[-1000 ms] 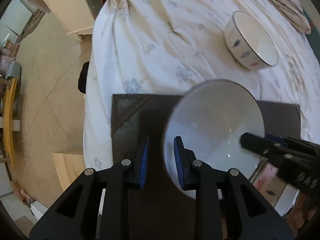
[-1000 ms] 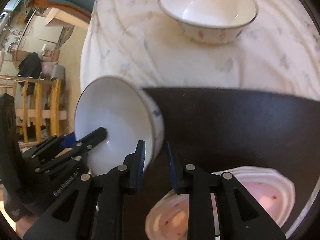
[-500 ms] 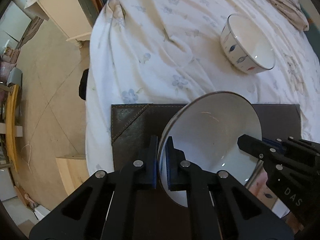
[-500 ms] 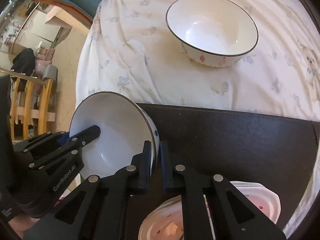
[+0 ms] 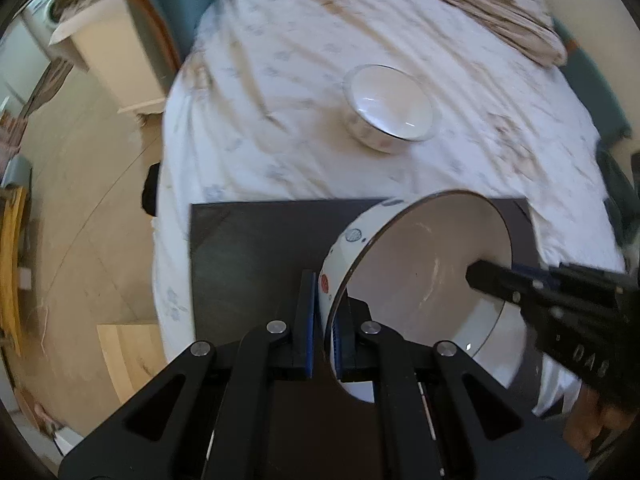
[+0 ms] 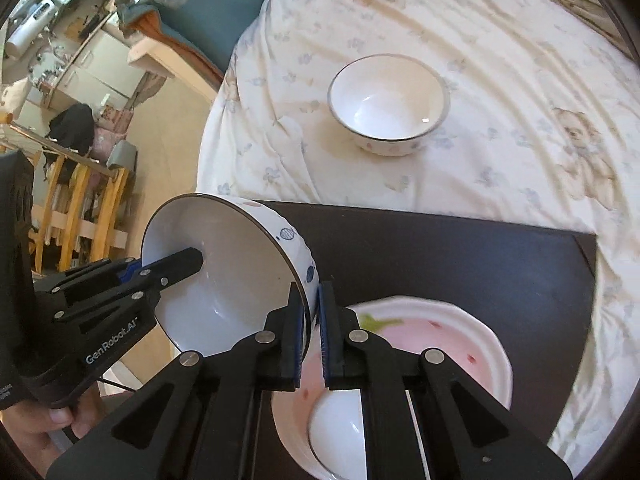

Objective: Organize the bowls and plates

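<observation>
A white bowl with blue and red spots (image 5: 424, 280) (image 6: 224, 288) hangs tilted above the dark mat (image 5: 256, 248) (image 6: 460, 264). My left gripper (image 5: 324, 320) is shut on its rim at one side. My right gripper (image 6: 313, 320) is shut on the opposite rim. Each gripper shows in the other's view, reaching into the bowl. A second white bowl (image 5: 390, 106) (image 6: 390, 106) stands upright on the flowered cloth farther back. Below my right gripper a pink strawberry plate (image 6: 460, 344) holds a small white bowl (image 6: 340, 436).
The table wears a wrinkled flowered cloth (image 5: 300, 60) (image 6: 520, 80); its left edge drops to the floor (image 5: 80, 220). A folded striped cloth (image 5: 500, 12) lies at the far right. A hand (image 6: 36, 432) grips the left tool. Chairs (image 6: 80, 200) stand beyond the table.
Both grippers closed on the spotted bowl's rim and lifted it off the mat, tilting it. The far bowl now looks smaller and farther away.
</observation>
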`<state>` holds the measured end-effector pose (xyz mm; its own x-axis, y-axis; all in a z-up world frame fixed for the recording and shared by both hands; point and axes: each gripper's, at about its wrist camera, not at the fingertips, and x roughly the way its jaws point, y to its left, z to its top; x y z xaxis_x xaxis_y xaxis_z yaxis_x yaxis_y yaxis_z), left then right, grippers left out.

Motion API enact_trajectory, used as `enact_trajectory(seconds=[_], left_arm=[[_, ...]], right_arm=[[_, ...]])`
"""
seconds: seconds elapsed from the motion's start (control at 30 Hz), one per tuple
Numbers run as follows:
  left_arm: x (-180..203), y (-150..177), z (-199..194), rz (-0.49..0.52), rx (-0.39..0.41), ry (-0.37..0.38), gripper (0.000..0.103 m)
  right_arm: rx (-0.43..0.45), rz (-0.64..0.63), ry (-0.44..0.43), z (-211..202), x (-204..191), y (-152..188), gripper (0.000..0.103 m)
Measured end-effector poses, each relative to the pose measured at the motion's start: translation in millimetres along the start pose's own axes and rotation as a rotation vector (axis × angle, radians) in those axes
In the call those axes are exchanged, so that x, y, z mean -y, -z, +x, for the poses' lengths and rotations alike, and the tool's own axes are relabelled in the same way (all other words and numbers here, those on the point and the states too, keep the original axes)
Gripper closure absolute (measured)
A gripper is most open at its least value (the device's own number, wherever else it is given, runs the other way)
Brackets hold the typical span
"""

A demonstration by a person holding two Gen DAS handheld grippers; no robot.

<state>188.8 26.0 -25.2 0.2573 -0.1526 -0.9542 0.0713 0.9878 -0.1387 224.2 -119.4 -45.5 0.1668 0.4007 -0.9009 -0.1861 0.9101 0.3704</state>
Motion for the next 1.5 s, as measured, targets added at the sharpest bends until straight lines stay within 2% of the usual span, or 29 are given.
enact_trajectory(seconds=[0.1,0.2,0.27,0.4,0.57,0.77,0.9,1.1,1.33,1.5], left_arm=[[21,13,-7,0.028,0.003,0.030,0.097],[35,24,-13,0.016,-0.004,0.066,0.096],[49,29,-16,0.042,0.003,0.095,0.095],[79,38,-24,0.127,0.058,0.096,0.095],[85,41,-15,0.121,0.056,0.127,0.095],[88,45,1,0.118,0.009,0.108,0.096],[94,46,7,0.136,0.010,0.085,0.096],[102,45,22,0.161,-0.010,0.050,0.096],[101,45,29,0.148,-0.045,0.041,0.096],[101,46,29,0.150,-0.039,0.043,0.096]], right_arm=[[0.023,0.013,-0.004,-19,13,15,0.095],[0.030,0.024,-0.014,-34,24,34,0.094],[0.025,0.016,-0.034,-43,32,47,0.094],[0.061,0.085,-0.060,-65,60,73,0.094],[0.105,0.127,-0.077,-79,78,91,0.094],[0.072,0.123,-0.068,-70,83,102,0.093],[0.049,0.101,-0.046,-62,81,106,0.093],[0.008,0.135,-0.021,-48,89,106,0.092],[-0.022,0.192,-0.025,-40,99,104,0.092],[-0.036,0.216,-0.022,-35,102,102,0.090]])
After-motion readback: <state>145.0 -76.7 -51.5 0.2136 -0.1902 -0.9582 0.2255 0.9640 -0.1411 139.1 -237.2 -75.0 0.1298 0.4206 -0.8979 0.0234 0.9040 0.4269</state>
